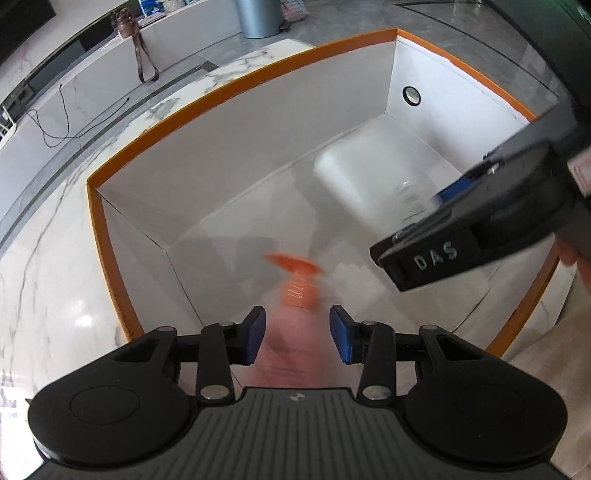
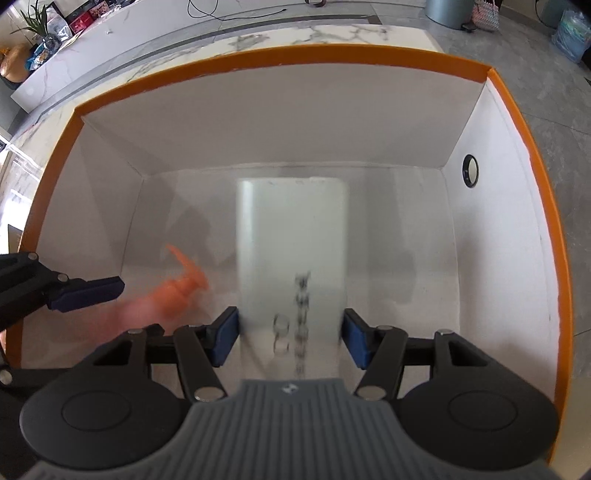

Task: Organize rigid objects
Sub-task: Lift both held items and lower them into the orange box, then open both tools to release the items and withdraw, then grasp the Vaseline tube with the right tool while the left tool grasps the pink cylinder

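Note:
A white box with an orange rim [image 1: 236,83] [image 2: 280,55] sits on a marble table. My left gripper [image 1: 297,338] is open above the box floor; a blurred pink bottle with an orange pump [image 1: 295,288] [image 2: 177,288] lies between and below its blue pads, apparently free of them. My right gripper [image 2: 290,339] [image 1: 461,206] is open; a blurred white bottle with dark print [image 2: 291,254] [image 1: 365,177] lies between its pads, and I cannot tell whether they touch it. Both bottles are motion-blurred inside the box.
The box's right wall has a round black grommet hole [image 1: 412,95] [image 2: 470,170]. A marble table [image 1: 48,266] surrounds the box. A grey bin [image 1: 258,16] and a white counter with a cable [image 1: 66,107] stand beyond.

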`<state>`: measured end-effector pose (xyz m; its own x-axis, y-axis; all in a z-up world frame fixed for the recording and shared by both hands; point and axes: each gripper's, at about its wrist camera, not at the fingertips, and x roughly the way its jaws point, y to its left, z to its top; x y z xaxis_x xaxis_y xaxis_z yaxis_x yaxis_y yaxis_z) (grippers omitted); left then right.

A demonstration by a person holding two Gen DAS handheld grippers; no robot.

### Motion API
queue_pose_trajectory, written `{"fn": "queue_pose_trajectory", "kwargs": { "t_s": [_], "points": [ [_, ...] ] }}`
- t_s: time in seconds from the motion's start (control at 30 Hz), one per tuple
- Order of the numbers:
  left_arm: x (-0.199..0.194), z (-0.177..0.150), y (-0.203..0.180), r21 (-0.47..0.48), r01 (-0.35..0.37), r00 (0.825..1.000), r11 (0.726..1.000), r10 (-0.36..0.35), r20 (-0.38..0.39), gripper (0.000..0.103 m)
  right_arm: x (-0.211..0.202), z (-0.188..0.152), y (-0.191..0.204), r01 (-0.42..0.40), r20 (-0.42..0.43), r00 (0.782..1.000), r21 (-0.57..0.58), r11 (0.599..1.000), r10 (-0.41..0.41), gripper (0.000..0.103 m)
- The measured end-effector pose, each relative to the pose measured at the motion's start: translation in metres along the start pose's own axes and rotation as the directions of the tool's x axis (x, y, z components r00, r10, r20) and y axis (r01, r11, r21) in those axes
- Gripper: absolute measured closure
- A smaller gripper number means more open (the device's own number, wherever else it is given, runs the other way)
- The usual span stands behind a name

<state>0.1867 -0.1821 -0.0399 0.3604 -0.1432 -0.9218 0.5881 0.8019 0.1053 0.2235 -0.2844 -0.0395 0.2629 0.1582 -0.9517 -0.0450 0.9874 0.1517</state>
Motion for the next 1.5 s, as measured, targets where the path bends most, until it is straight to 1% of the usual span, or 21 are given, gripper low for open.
{"fn": "queue_pose_trajectory", "kwargs": {
  "t_s": [0.07,0.17,0.27,0.3,0.33,0.4,0.47,0.53,0.7,0.8,0.9,1.03,1.13,1.23,1.37,1.43,1.5],
  "points": [
    [-0.002,-0.001,-0.001,0.007,-0.019,1.0,1.0,0.019,0.01,0.054,-0.004,0.0,0.001,-0.002,0.021,1.0,0.001,1.0,0.002,0.044],
    [-0.005,0.0,0.002,-0.004,-0.009,1.0,1.0,0.009,0.03,0.052,-0.011,-0.001,0.006,0.012,0.039,0.999,-0.011,1.0,-0.011,0.044],
    [-0.013,-0.002,0.004,-0.021,0.007,0.997,1.0,-0.006,0.074,0.042,-0.019,-0.003,0.008,0.025,0.063,0.998,-0.031,0.999,-0.023,0.044],
    [-0.017,-0.003,0.003,-0.027,0.011,0.996,1.0,-0.008,0.087,0.037,-0.022,-0.005,0.01,0.026,0.07,0.997,-0.034,0.999,-0.023,0.043],
    [-0.02,-0.004,0.004,-0.033,0.008,0.995,0.999,-0.005,0.099,0.035,-0.026,-0.006,0.012,0.026,0.078,0.997,-0.038,0.999,-0.023,0.043],
    [-0.026,0.0,0.004,-0.044,0.001,0.992,0.999,0.005,0.124,0.035,-0.032,-0.007,0.014,0.026,0.095,0.995,-0.043,0.999,-0.022,0.042],
    [-0.034,-0.001,0.007,-0.064,-0.005,0.988,0.998,0.014,0.151,0.034,-0.041,-0.009,0.015,0.035,0.122,0.992,-0.044,0.998,-0.029,0.036],
    [-0.042,-0.004,0.011,-0.083,0.001,0.984,0.997,0.013,0.176,0.033,-0.05,-0.01,0.016,0.043,0.153,0.988,-0.038,0.998,-0.037,0.034],
    [-0.065,-0.016,0.019,-0.11,0.002,0.969,0.994,0.025,0.245,0.032,-0.07,-0.019,0.022,0.035,0.24,0.97,-0.034,0.999,-0.025,0.034],
    [-0.077,-0.022,0.025,-0.13,-0.006,0.962,0.991,0.041,0.269,0.032,-0.084,-0.024,0.029,0.021,0.298,0.955,-0.04,0.999,-0.008,0.033],
    [-0.089,-0.032,0.033,-0.153,-0.01,0.957,0.988,0.054,0.285,0.032,-0.093,-0.03,0.041,0.018,0.335,0.942,-0.052,0.998,0.0,0.033],
    [-0.106,-0.049,0.046,-0.198,-0.016,0.942,0.98,0.081,0.325,0.032,-0.104,-0.04,0.059,-0.007,0.385,0.922,-0.093,0.996,0.042,0.033],
    [-0.118,-0.064,0.057,-0.233,-0.041,0.928,0.972,0.123,0.351,0.032,-0.112,-0.046,0.078,-0.015,0.408,0.911,-0.122,0.992,0.064,0.033],
    [-0.129,-0.08,0.071,-0.266,-0.053,0.919,0.962,0.151,0.363,0.032,-0.117,-0.052,0.099,-0.06,0.415,0.902,-0.155,0.986,0.12,0.033],
    [-0.139,-0.103,0.094,-0.313,-0.086,0.914,0.946,0.2,0.352,0.032,-0.121,-0.062,0.132,-0.105,0.411,0.891,-0.224,0.969,0.192,0.033],
    [-0.14,-0.113,0.103,-0.321,-0.086,0.918,0.943,0.201,0.343,0.032,-0.119,-0.065,0.147,-0.149,0.392,0.888,-0.248,0.957,0.24,0.033],
    [-0.139,-0.122,0.111,-0.334,-0.098,0.924,0.937,0.211,0.32,0.032,-0.116,-0.068,0.163,-0.172,0.373,0.887,-0.281,0.944,0.273,0.034]
  ]
}}
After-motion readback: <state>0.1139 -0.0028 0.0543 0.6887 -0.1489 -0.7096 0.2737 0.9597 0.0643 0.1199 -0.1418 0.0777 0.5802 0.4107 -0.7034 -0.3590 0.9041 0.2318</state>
